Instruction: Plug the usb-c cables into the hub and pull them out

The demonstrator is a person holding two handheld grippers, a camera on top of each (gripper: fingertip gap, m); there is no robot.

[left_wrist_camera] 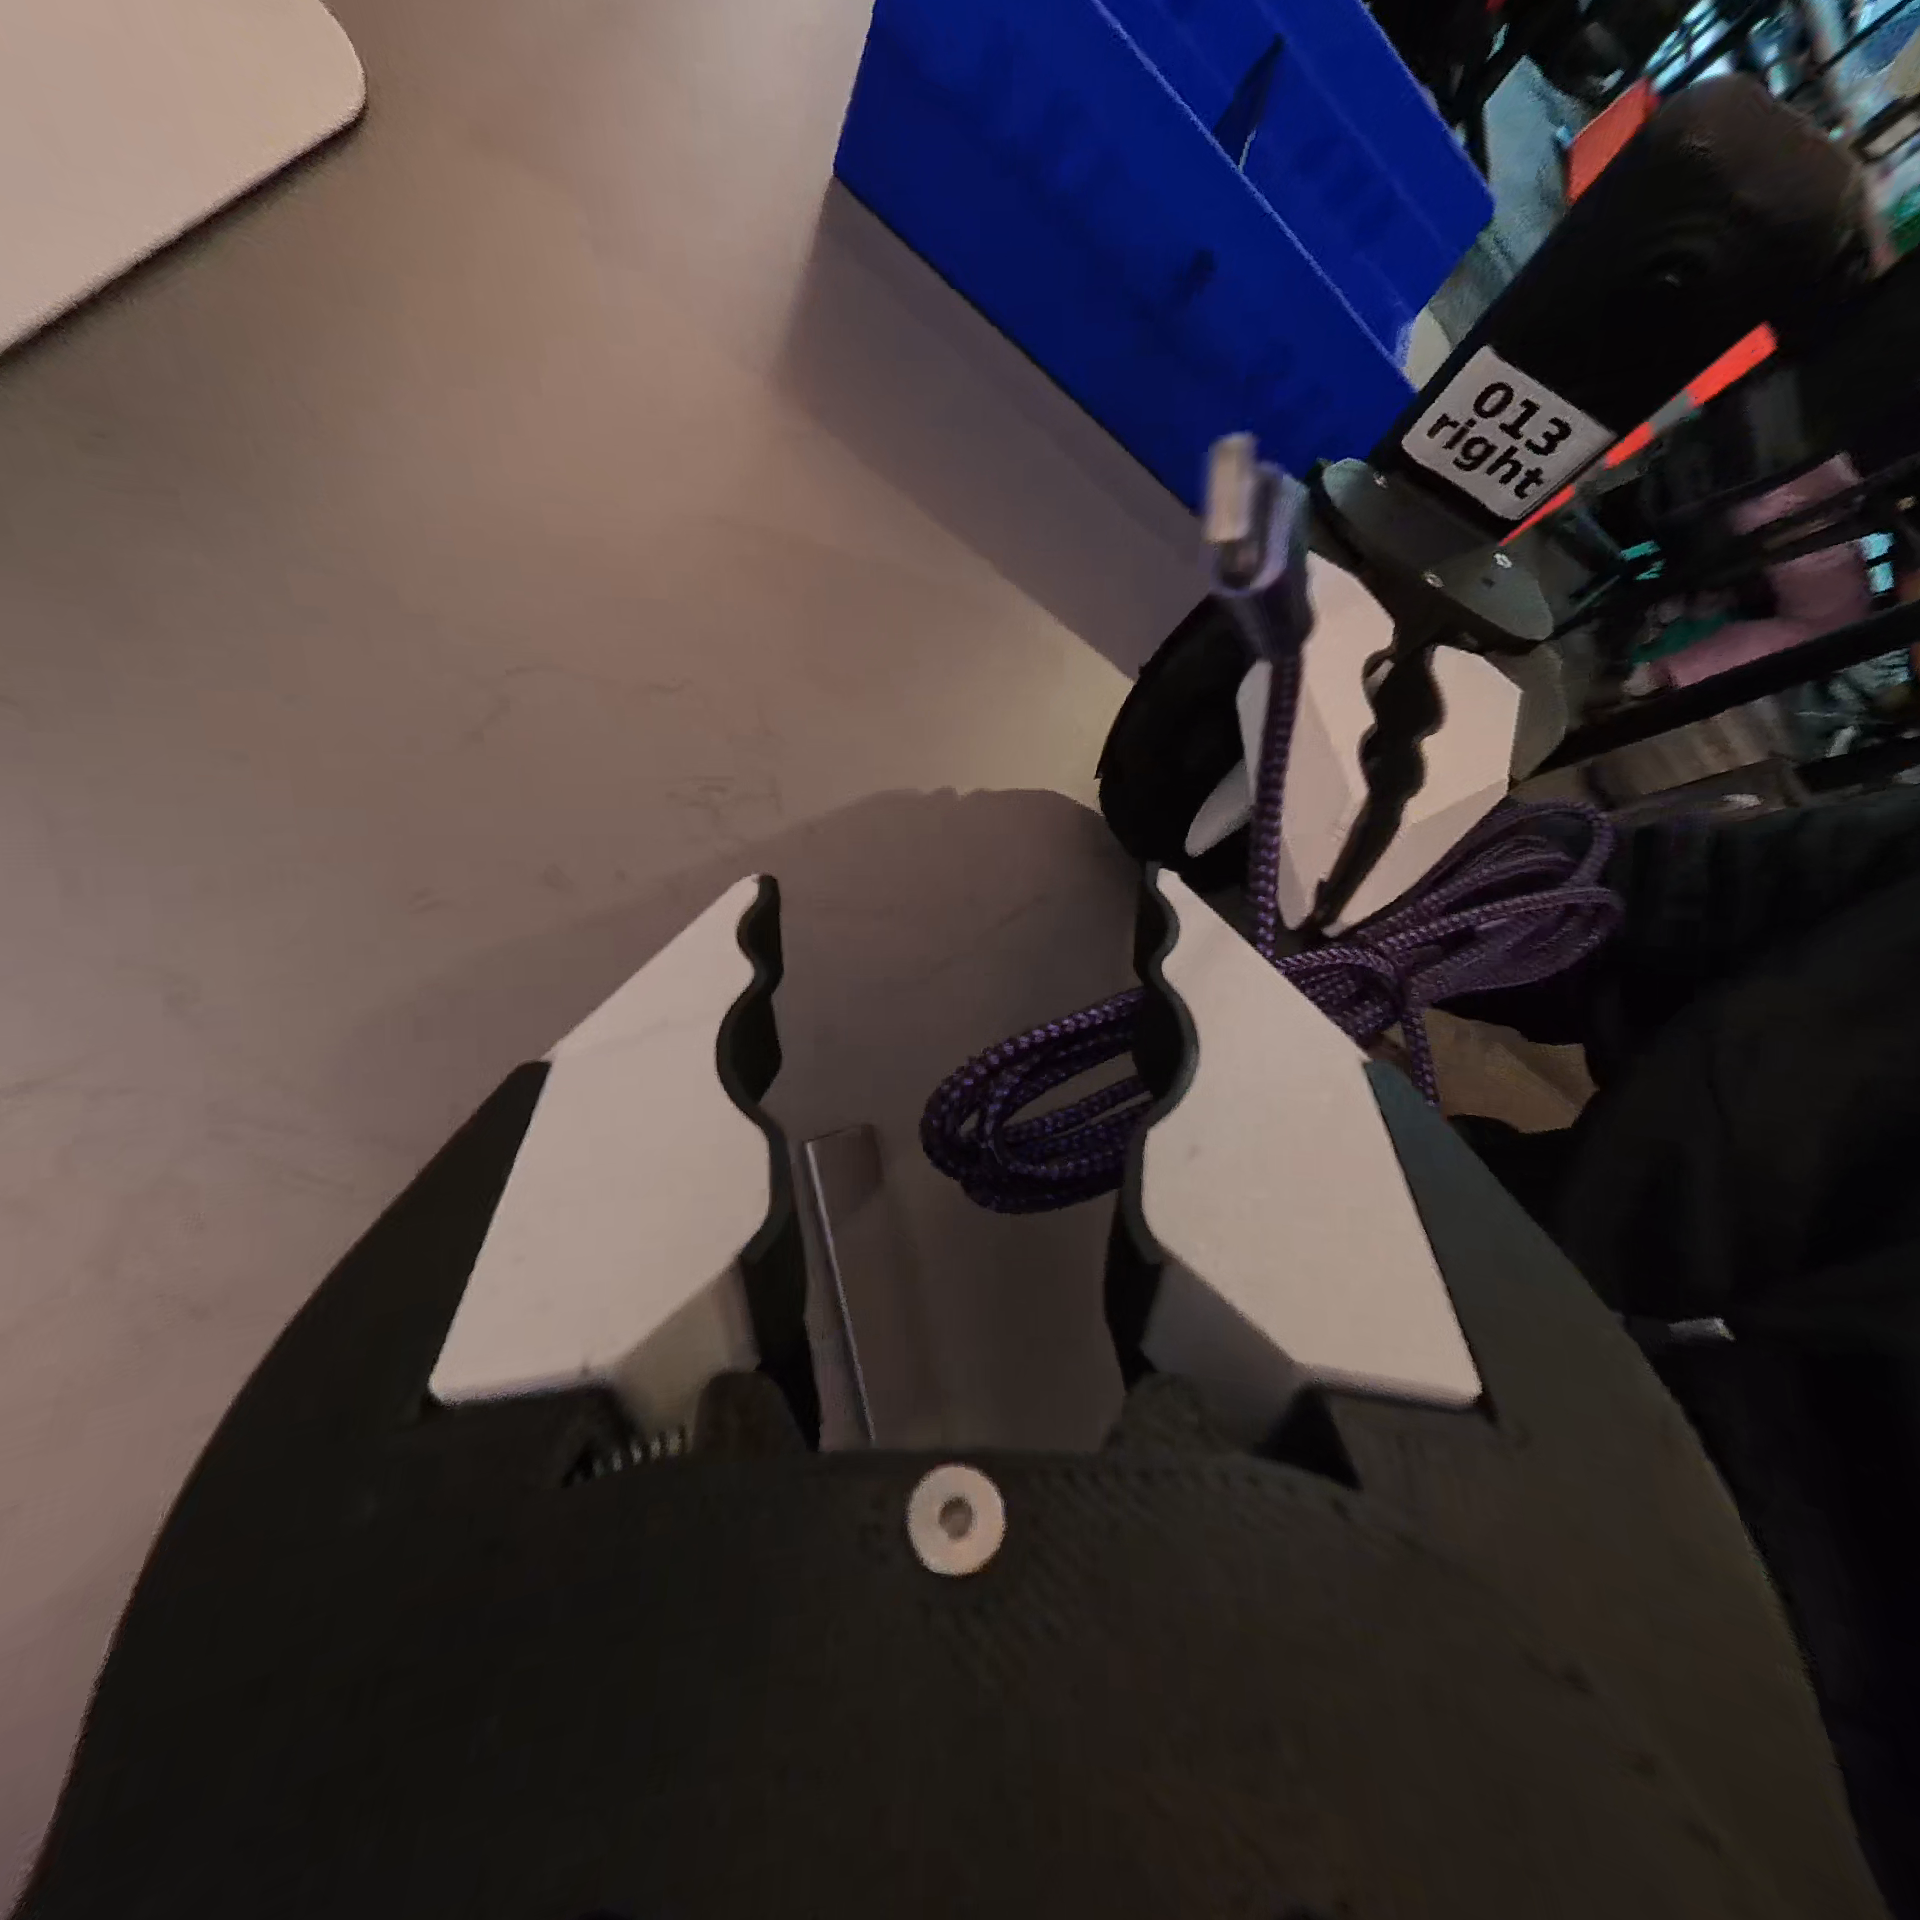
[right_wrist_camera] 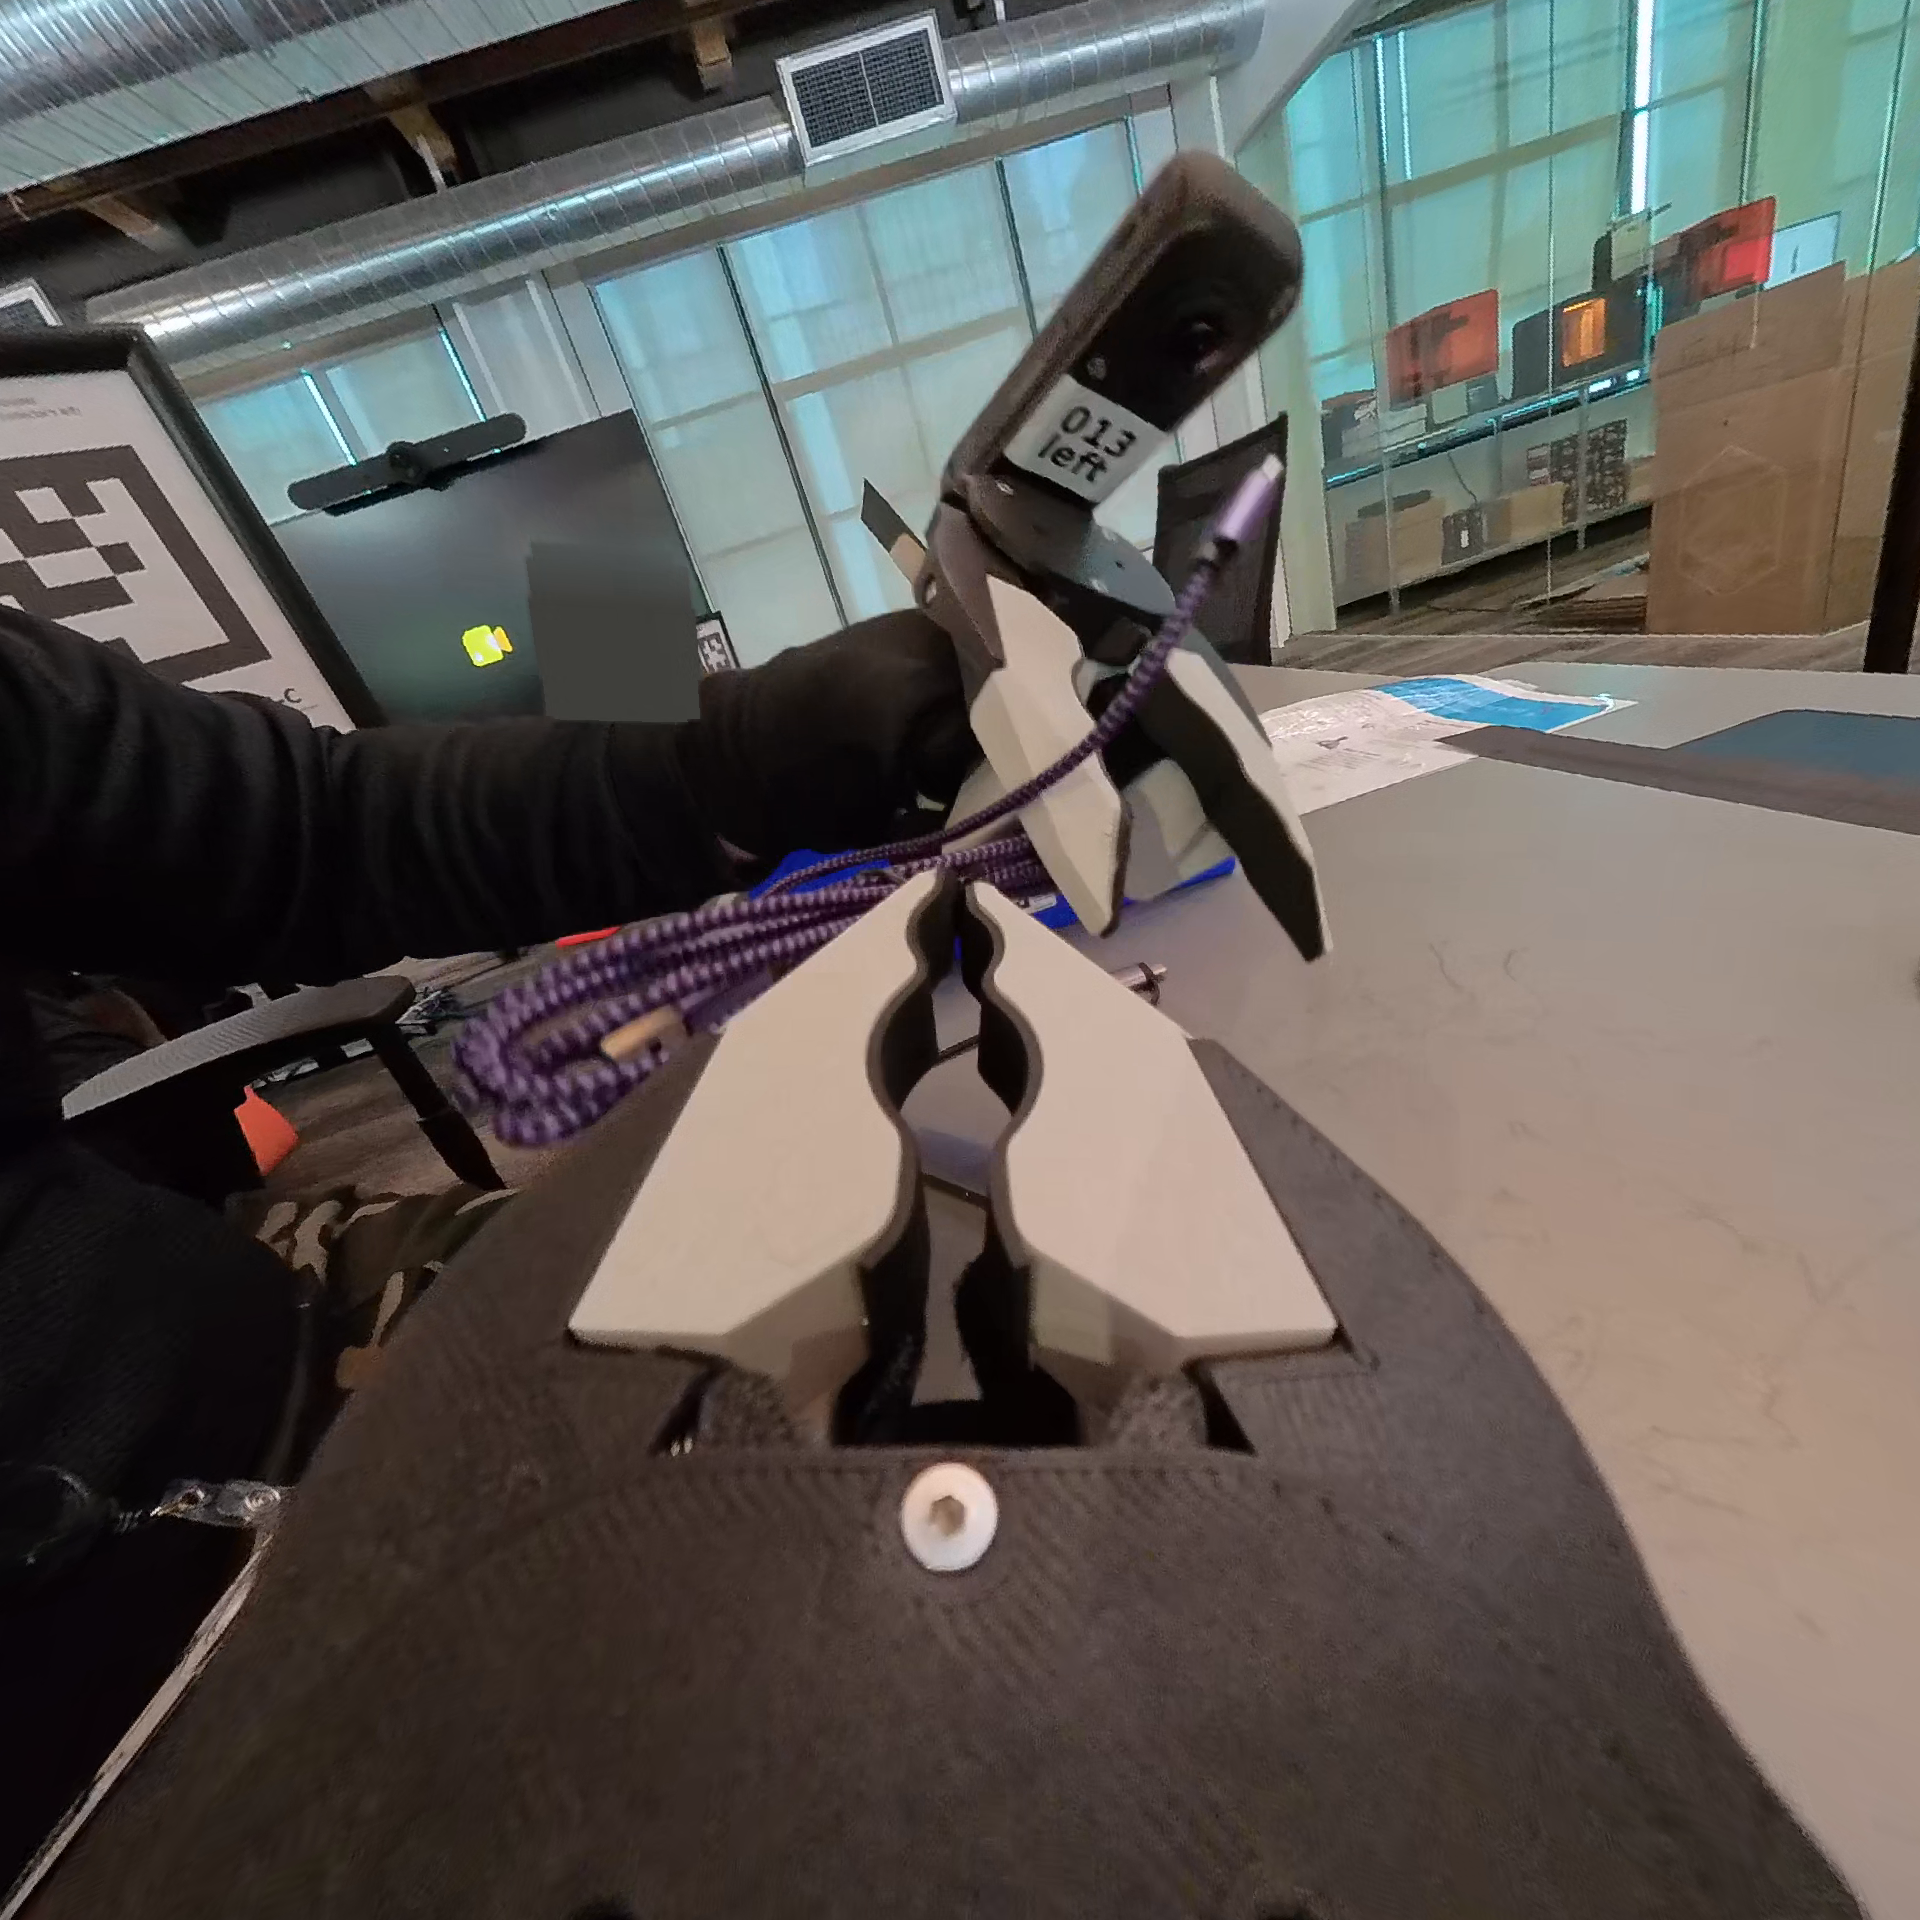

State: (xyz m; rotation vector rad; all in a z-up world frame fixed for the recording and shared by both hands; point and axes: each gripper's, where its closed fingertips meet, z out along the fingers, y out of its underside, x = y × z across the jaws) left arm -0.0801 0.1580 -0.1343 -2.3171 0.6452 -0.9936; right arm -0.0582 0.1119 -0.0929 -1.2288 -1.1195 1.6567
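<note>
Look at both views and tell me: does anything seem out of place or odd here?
Yes. The purple cable hangs in a looped bundle from the shut right gripper, and its plug sticks up into the air, aimed at no port. The left gripper is open and holds nothing. Nothing looks spilled or damaged.

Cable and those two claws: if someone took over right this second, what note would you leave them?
Left claw: open, holding nothing. A grey metal slab, maybe the hub, lies between its fingers.
Right claw: pinched on the purple cable, whose plug points up, free.
The rest of the cable hangs bundled by the table edge.
Done: cable picked up.
Left: nothing looks plugged in yet, so plug it in, then pull it out.
</note>
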